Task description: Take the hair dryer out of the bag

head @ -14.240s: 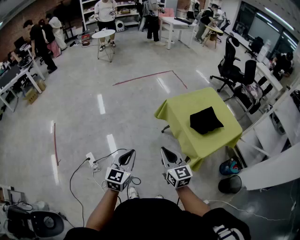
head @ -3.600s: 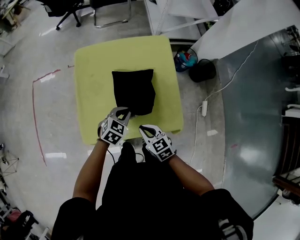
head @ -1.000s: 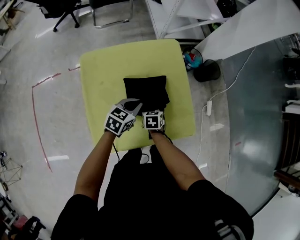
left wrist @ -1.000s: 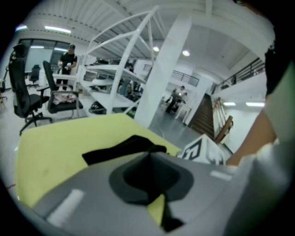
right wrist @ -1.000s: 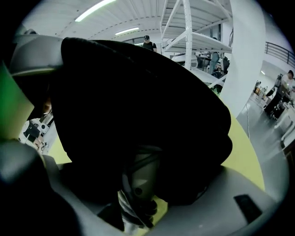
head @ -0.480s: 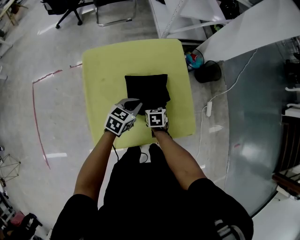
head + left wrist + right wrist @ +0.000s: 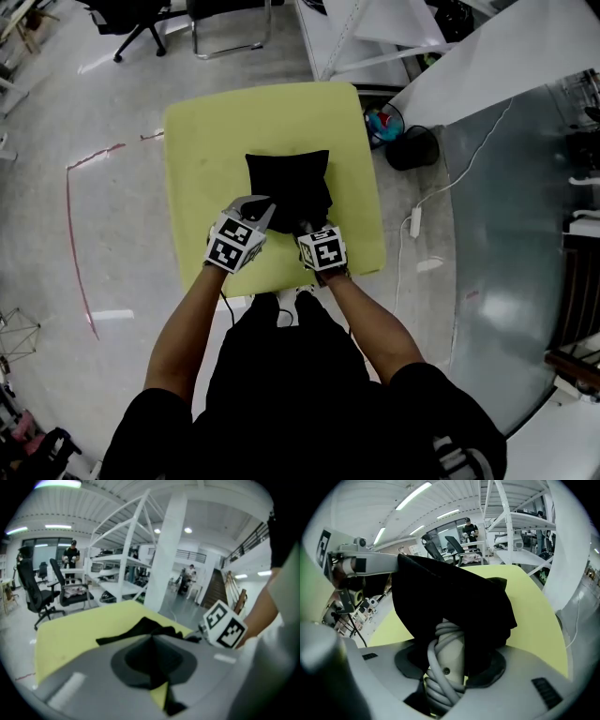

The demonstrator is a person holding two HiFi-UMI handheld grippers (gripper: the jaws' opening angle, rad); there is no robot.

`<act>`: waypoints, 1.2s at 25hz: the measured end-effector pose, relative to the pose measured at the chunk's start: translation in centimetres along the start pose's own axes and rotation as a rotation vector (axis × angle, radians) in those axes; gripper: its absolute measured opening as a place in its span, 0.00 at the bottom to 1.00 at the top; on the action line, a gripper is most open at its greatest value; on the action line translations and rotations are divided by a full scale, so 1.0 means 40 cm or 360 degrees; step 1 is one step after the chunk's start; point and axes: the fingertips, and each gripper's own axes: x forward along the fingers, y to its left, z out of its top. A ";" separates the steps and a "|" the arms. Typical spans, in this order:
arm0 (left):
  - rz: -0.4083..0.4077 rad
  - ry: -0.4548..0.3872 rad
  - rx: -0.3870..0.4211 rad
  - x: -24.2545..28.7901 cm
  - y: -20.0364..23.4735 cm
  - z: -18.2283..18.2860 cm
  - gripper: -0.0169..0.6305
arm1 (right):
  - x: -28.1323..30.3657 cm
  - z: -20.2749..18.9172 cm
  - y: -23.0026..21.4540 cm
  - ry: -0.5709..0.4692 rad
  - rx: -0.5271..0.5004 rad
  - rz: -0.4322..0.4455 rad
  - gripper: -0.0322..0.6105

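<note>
Already the hair dryer's handle shows at the mouth of the bag

A black bag [image 7: 286, 178] lies near the middle of a counter [image 7: 206, 141] with a yellow-green cover. Both grippers are at the edge of the bag that is nearest to the person.

The left gripper [image 7: 259, 208] is at the left corner of this edge. Its fingers [image 7: 93, 677] are pressed together, and a fold of the black cloth is pinched between them. In the right gripper view this gripper holds that corner of the cloth up, above the counter.

The right gripper [image 7: 307, 228] is just beside it and points steeply down. Its fingers have just been closing, and the handle of the hair dryer [image 7: 449, 656] stands between them. The handle is cream-coloured, and a grey cord [image 7: 440, 688] is wound around it several times. The dark pads press on it from both sides, with some black cloth beside it. Only the handle can be seen; the rest of the hair dryer is inside the bag, covered by the cloth.

In the left gripper view, the marker cube [image 7: 225, 625] of the right gripper is close by on the right side. Around the counter is a grey floor [image 7: 94, 234].
</note>
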 end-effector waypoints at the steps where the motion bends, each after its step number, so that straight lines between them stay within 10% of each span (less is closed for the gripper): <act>1: 0.0026 0.0003 0.0012 -0.002 0.003 0.000 0.05 | -0.008 -0.006 0.009 0.0004 -0.0018 0.0032 0.34; 17: 0.0279 0.0094 0.0026 -0.010 0.065 -0.021 0.05 | -0.138 -0.080 0.047 0.0017 -0.0199 0.0579 0.34; 30: 0.0323 0.0176 0.0051 -0.016 0.061 -0.064 0.05 | -0.223 -0.064 0.078 -0.0220 0.0178 0.1049 0.34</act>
